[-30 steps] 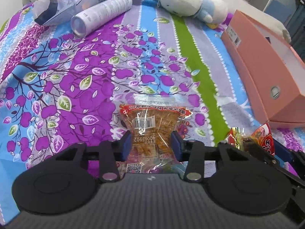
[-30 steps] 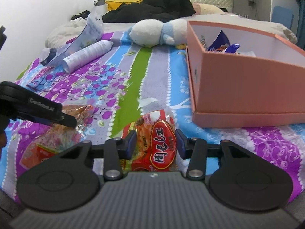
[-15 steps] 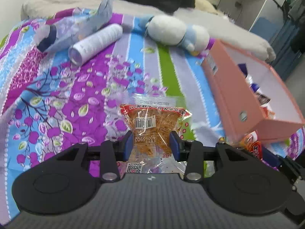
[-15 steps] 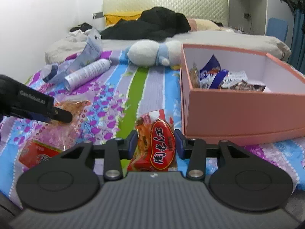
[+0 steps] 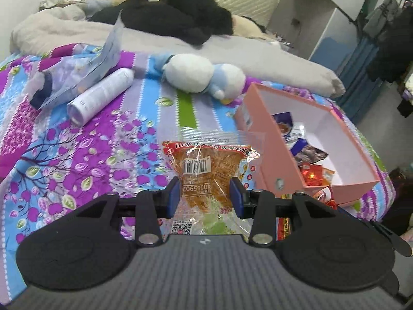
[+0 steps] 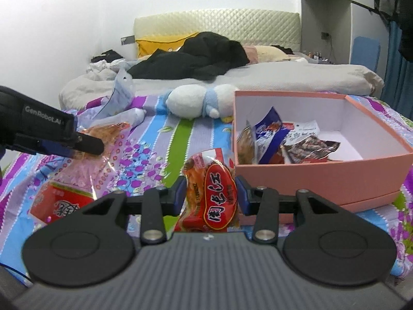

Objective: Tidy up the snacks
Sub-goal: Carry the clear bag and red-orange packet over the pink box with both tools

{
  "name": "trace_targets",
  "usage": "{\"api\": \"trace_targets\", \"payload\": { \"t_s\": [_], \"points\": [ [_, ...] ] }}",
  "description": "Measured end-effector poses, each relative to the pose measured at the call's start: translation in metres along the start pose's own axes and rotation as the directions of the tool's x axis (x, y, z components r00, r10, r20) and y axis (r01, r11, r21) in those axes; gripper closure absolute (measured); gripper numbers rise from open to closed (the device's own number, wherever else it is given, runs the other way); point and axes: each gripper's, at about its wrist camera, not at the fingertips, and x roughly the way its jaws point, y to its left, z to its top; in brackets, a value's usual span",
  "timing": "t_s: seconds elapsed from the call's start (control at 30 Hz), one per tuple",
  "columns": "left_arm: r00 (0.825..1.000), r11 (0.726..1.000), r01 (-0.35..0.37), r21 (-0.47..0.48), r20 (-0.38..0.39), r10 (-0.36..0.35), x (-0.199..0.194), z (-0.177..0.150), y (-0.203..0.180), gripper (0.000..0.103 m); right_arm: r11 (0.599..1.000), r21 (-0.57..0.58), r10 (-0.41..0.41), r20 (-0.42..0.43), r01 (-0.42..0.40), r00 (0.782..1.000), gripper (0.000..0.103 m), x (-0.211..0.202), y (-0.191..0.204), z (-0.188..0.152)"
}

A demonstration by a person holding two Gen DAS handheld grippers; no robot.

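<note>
My left gripper (image 5: 205, 194) is shut on a clear bag of orange crispy snack (image 5: 206, 170) and holds it above the bedspread, left of the pink box (image 5: 268, 149). It also shows in the right wrist view (image 6: 77, 143) with the bag (image 6: 108, 134). My right gripper (image 6: 210, 196) is shut on a red snack packet (image 6: 214, 196), held just in front of the pink box (image 6: 322, 178). The box holds several snack packets (image 6: 284, 139).
A white and blue plush toy (image 5: 204, 76), a white spray can (image 5: 100, 95) and a clear pouch (image 5: 77, 75) lie on the flowered bedspread (image 5: 77, 155). Grey bedding and black clothes (image 6: 196, 59) lie behind. The bed's right edge is past the box.
Both grippers have risen with their snacks. The views now look down into the open pink box, and the left gripper has swung toward it.
</note>
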Motion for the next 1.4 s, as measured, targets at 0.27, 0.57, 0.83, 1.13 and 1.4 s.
{"api": "trace_targets", "payload": {
  "t_s": [0.27, 0.57, 0.83, 1.13, 1.4],
  "points": [
    [0.997, 0.997, 0.075, 0.023, 0.004, -0.075, 0.002, 0.002, -0.028, 0.057, 0.999, 0.026, -0.046, 0.014, 0.045, 0.999, 0.059, -0.017, -0.023, 0.008],
    [0.988, 0.986, 0.155, 0.067, -0.02, -0.154, 0.022, 0.001, -0.067, 0.057, 0.993, 0.054, -0.11, 0.026, 0.109, 0.994, 0.059, -0.029, -0.047, 0.008],
    [0.972, 0.969, 0.228, 0.097, 0.028, -0.231, 0.039, 0.041, -0.093, 0.057, 0.985, 0.08, -0.159, 0.085, 0.153, 0.984, 0.059, -0.018, -0.072, 0.032],
    [0.965, 0.952, 0.251, 0.178, 0.033, -0.261, 0.074, 0.091, -0.136, 0.056, 0.978, 0.077, -0.199, 0.073, 0.194, 0.977, 0.059, 0.026, -0.108, 0.068],
    [0.973, 0.959, 0.232, 0.163, -0.028, -0.23, 0.127, 0.114, -0.155, 0.055, 0.975, 0.12, -0.187, -0.008, 0.186, 0.982, 0.059, 0.065, -0.139, 0.08]
  ]
}}
